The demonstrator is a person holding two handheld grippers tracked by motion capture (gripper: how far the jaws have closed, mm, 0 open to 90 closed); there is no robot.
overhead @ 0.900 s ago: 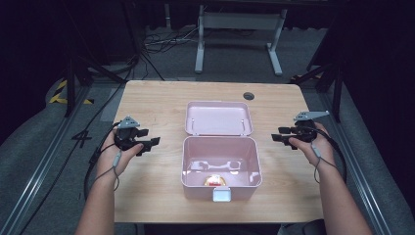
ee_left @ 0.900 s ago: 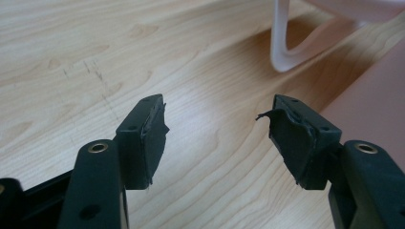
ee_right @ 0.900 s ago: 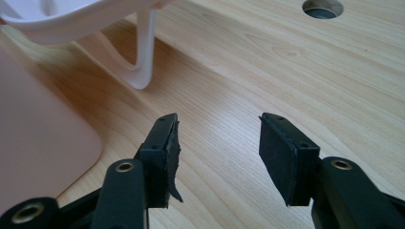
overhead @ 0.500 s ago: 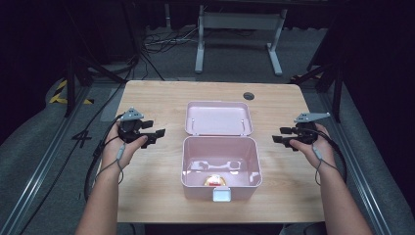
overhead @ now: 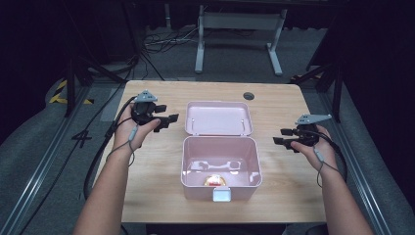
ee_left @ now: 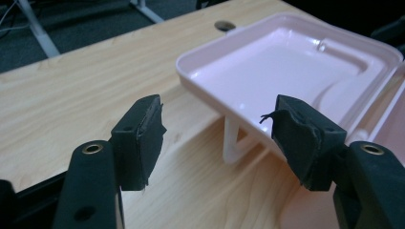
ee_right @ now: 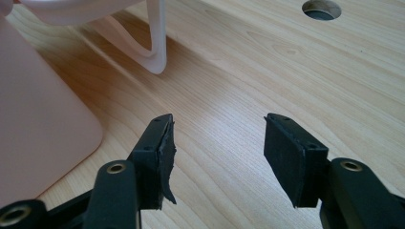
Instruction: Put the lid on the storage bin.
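Pink plastic box (overhead: 221, 164), lid (overhead: 218, 118) thrown back, mid-table on pale wood (overhead: 156, 196). Left of that lid: left gripper (overhead: 169, 119), raised off the wood in a hand, jaws spread, holding nothing. Right of the box: right gripper (overhead: 280, 138), likewise parted and empty, low over the table. Up close from the left gripper (ee_left: 217, 131): lid's glossy hollow and white handle loop (ee_left: 234, 143). Inside the box, from above: something small, red and yellow (overhead: 214, 180). Beyond the box: cable hole (overhead: 248, 95), grey floor, metal stand (overhead: 238, 29).
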